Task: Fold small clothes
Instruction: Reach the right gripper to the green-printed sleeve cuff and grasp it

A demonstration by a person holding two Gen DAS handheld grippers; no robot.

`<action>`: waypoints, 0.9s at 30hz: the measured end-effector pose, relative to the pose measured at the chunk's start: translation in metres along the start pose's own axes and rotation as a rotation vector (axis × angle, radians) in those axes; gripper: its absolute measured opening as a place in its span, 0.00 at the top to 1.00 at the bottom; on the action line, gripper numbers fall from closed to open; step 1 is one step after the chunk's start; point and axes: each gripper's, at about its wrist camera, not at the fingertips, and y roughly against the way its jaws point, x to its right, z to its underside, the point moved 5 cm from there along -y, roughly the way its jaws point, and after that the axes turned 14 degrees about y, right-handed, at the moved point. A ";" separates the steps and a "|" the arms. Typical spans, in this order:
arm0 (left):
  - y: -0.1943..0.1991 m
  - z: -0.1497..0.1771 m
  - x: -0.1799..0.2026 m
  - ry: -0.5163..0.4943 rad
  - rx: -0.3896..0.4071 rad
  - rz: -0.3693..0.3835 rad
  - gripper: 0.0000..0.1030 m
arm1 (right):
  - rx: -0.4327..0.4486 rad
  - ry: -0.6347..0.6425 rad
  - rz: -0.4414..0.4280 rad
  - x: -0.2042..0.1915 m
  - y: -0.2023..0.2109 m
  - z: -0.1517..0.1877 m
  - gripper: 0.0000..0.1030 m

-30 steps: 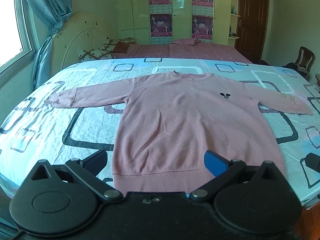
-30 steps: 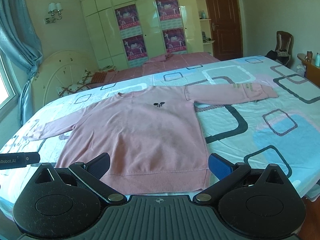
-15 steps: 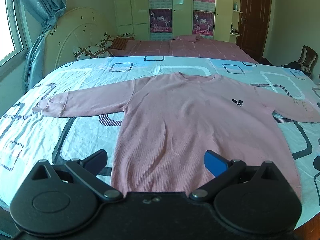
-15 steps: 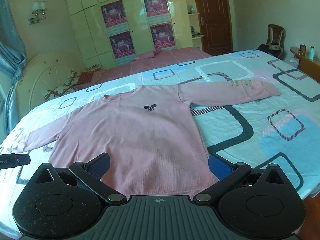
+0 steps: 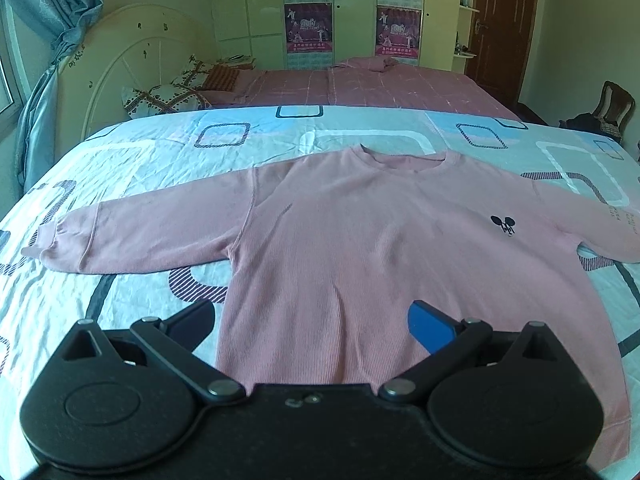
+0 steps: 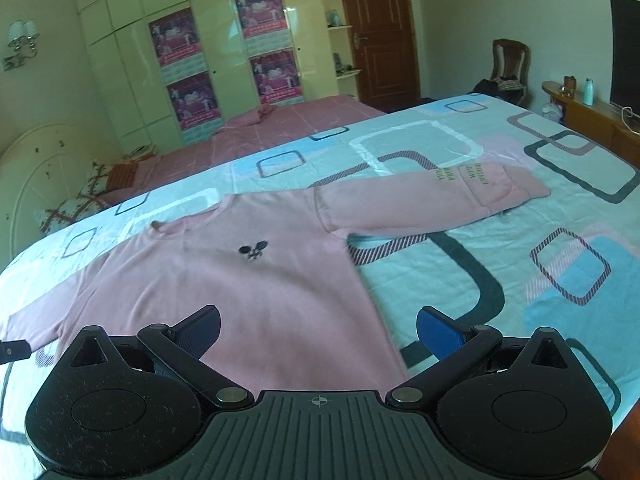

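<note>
A pink long-sleeved sweatshirt point(image 5: 352, 240) lies flat and face up on the bed, sleeves spread to both sides, a small black emblem point(image 5: 502, 225) on the chest. My left gripper point(image 5: 314, 326) hovers open over the lower left part of the body, nothing between its fingers. The right wrist view shows the same sweatshirt point(image 6: 248, 292), with its right sleeve point(image 6: 432, 204) stretched out and printed with lettering near the cuff. My right gripper point(image 6: 318, 330) is open above the lower right side of the body. The hem is hidden under both grippers.
The bedsheet point(image 5: 120, 168) is pale blue with square patterns and wrinkled. Behind it are a second bed with a pink cover point(image 5: 360, 84), a white headboard point(image 5: 132, 60) and wardrobes point(image 6: 192, 60). A chair point(image 6: 510, 64) and a wooden sideboard point(image 6: 592, 120) stand at the right.
Both grippers have moved forward over the sweatshirt, so the hem has slipped out of sight below them. The right view has swung toward the right sleeve. Both stay open.
</note>
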 end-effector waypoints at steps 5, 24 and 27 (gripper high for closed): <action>-0.029 -0.008 0.013 0.008 -0.030 0.002 0.01 | -0.003 -0.027 0.046 0.032 -0.028 -0.012 0.00; -0.115 -0.023 0.122 0.003 -0.035 -0.025 0.01 | -0.113 -0.171 0.190 0.234 -0.174 -0.039 0.01; -0.122 -0.022 0.135 -0.011 -0.036 -0.030 0.01 | -0.127 -0.181 0.227 0.261 -0.191 -0.039 0.09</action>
